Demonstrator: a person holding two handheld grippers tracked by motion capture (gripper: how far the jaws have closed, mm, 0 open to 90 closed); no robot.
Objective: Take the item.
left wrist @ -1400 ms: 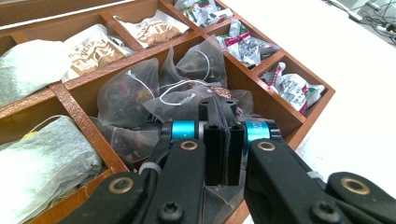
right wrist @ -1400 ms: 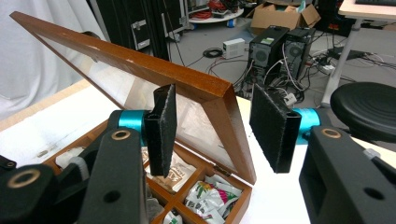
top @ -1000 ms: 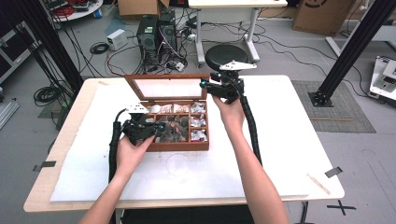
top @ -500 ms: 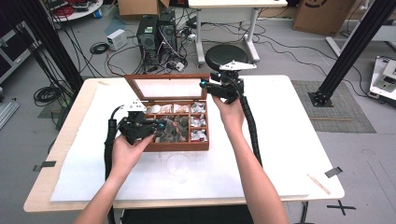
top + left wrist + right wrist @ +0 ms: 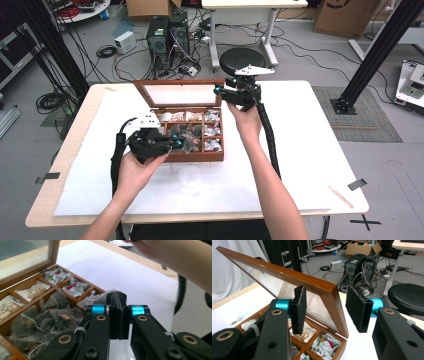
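Note:
A wooden tea box point(image 5: 200, 156) stands mid-table, its glass lid point(image 5: 175, 94) propped up at the back. Its compartments hold tea bags point(image 5: 32, 291). My left gripper point(image 5: 174, 145) hovers over the box's front-left compartments. Its jaws point(image 5: 117, 293) are pressed together, and the edge of a translucent tea bag point(image 5: 96, 298) looks pinched at their tips, lifted above the box rim. My right gripper point(image 5: 218, 90) is at the lid's right corner. It point(image 5: 325, 308) stands open, the lid's side frame point(image 5: 337, 307) between its pads with no clear contact.
A clear round cup point(image 5: 191, 176) sits on the white table cover point(image 5: 310, 150) just in front of the box. Behind the table are a black stool point(image 5: 242, 59), computer towers point(image 5: 167, 32) and loose cables on the floor.
My left gripper has risen and shifted a little right over the box, jaws staying shut. The right gripper and the lid have not moved.

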